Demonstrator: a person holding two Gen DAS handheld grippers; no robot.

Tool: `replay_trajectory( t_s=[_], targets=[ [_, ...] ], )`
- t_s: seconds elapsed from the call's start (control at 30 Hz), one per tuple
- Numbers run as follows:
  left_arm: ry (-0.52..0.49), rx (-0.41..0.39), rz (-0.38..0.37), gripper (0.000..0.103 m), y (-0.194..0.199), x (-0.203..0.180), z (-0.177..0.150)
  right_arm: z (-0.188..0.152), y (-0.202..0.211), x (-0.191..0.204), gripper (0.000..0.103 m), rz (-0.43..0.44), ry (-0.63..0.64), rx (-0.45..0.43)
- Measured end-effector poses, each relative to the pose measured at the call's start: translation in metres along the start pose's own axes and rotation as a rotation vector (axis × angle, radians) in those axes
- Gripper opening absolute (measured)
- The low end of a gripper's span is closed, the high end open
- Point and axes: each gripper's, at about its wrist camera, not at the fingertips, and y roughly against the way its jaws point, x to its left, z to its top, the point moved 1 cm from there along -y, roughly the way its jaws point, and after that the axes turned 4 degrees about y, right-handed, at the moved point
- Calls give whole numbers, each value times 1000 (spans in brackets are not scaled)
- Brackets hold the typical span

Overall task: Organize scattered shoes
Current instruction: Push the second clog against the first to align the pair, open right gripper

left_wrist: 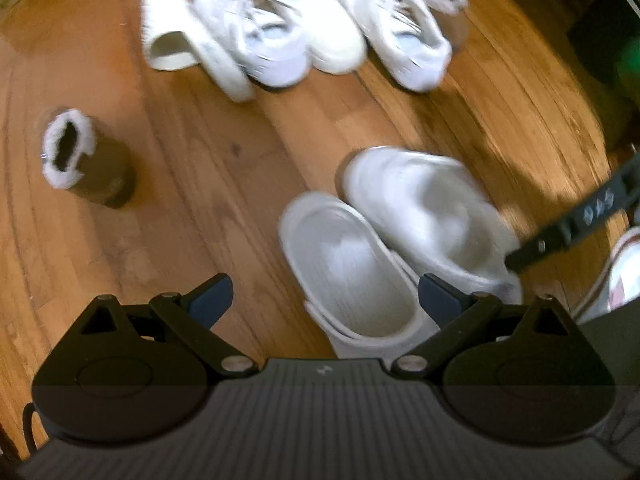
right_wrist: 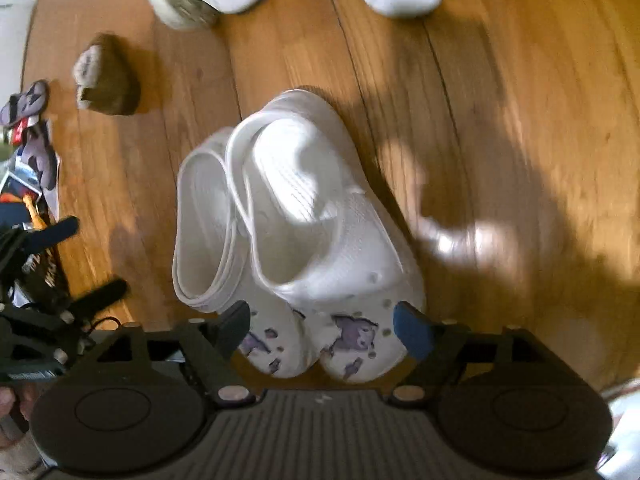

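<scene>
Two white clogs lie side by side on the wood floor, the left clog (left_wrist: 352, 276) (right_wrist: 208, 236) and the right clog (left_wrist: 432, 208) (right_wrist: 320, 208), which tilts against it. Purple charms (right_wrist: 356, 340) decorate their toes. My left gripper (left_wrist: 325, 296) hangs open over the left clog's heel end. My right gripper (right_wrist: 324, 330) is open, its fingers on either side of both toes without clamping them. One of its fingers (left_wrist: 576, 220) reaches in beside the right clog. Farther off lie two white sneakers (left_wrist: 256, 36) (left_wrist: 400, 28) and cream slides (left_wrist: 168, 36).
A brown fur-lined boot (left_wrist: 84, 160) (right_wrist: 104, 76) stands alone to the left. Printed papers (right_wrist: 32, 152) lie at the left edge of the floor. Another white shoe (left_wrist: 624, 272) shows at the right edge. A dark object (left_wrist: 608, 20) sits at the back right.
</scene>
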Motion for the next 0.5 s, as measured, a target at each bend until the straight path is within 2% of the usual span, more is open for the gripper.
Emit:
replay_trajectory(
  t_s=[0.23,0.33,0.4,0.5],
  targets=[
    [47,63,-88,101,-15,-5,-11,24,-6,-1,81,-101,51,-14],
    [70,87,-118,103,-20,-7,-15,32,-19,-1,82,-106,45,15],
    [85,103,-137,103,-23,-8,-18,35,-30,-1,90,-97,32,30],
    [125,119,-162,103,-29,-4,-20,40,-46,-1,91,-93,14,50]
  ],
)
